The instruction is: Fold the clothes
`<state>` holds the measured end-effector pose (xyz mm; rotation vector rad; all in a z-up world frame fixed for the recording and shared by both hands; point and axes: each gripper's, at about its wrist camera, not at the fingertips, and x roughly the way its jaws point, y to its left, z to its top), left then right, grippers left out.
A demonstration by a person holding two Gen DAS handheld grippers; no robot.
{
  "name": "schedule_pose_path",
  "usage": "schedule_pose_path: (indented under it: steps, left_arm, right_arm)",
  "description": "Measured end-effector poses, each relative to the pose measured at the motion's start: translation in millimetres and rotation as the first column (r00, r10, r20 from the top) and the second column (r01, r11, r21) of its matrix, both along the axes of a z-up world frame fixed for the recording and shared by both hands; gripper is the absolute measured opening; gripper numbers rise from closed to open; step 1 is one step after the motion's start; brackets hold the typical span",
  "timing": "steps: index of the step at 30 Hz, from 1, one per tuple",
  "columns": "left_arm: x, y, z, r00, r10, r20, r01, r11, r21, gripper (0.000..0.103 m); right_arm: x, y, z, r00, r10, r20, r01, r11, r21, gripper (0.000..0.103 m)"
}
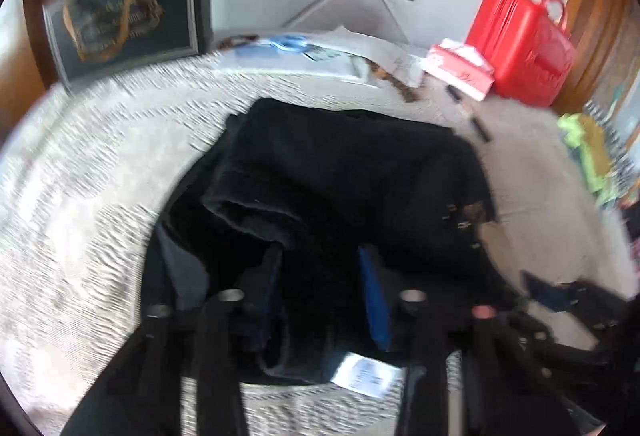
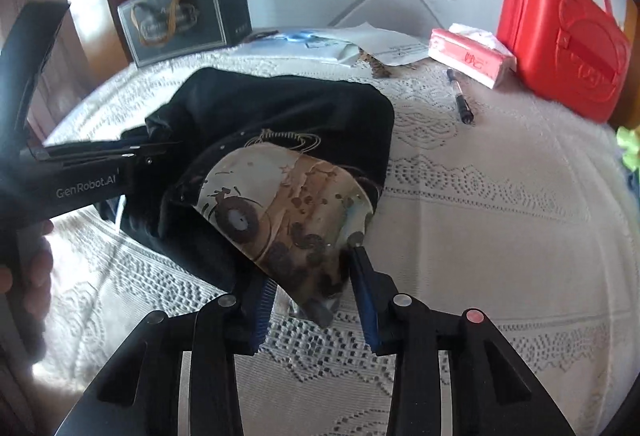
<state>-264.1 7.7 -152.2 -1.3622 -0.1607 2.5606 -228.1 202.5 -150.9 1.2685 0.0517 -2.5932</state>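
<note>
**Printed flap goes over next**

The black garment (image 2: 280,107) lies mid-counter (image 2: 500,215). The right tongs (image 2: 312,300) stand partly open around its printed flap (image 2: 280,203); the left tongs (image 1: 320,292) straddle dark cloth, grip unclear. Both should clamp firmly, then lift evenly.

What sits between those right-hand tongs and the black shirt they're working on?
Nothing visible. The right tongs already straddle the printed corner of the black shirt, and the lace cloth around is bare there.
</note>
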Motion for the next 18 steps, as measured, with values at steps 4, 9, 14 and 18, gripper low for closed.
schedule_pose_path:
  steps: [4,9,14,18]
  left_arm:
    - [-3,9,-17,0.999,-0.034,0.016,0.034,0.999,-0.024,0.069]
    - [-3,11,-16,1.000,-0.001,-0.002,0.001,0.997,-0.072,0.017]
    - [8,-21,22,0.992,0.071,-0.101,-0.078,0.994,-0.072,0.015]
    - [10,-33,22,0.998,0.036,-0.051,-0.043,0.986,-0.159,0.020]
  right_arm:
    - [-5,1,-7,1.000,-0.002,-0.002,0.002,1.000,-0.011,0.036]
    - [7,-8,-9,1.000,0.004,-0.010,-0.004,1.000,0.018,0.036]
    - [12,-9,3,0.997,0.006,-0.076,-0.005,1.000,0.013,0.027]
    - [18,-26,5,0.995,0.087,-0.058,-0.083,0.995,0.059,0.026]
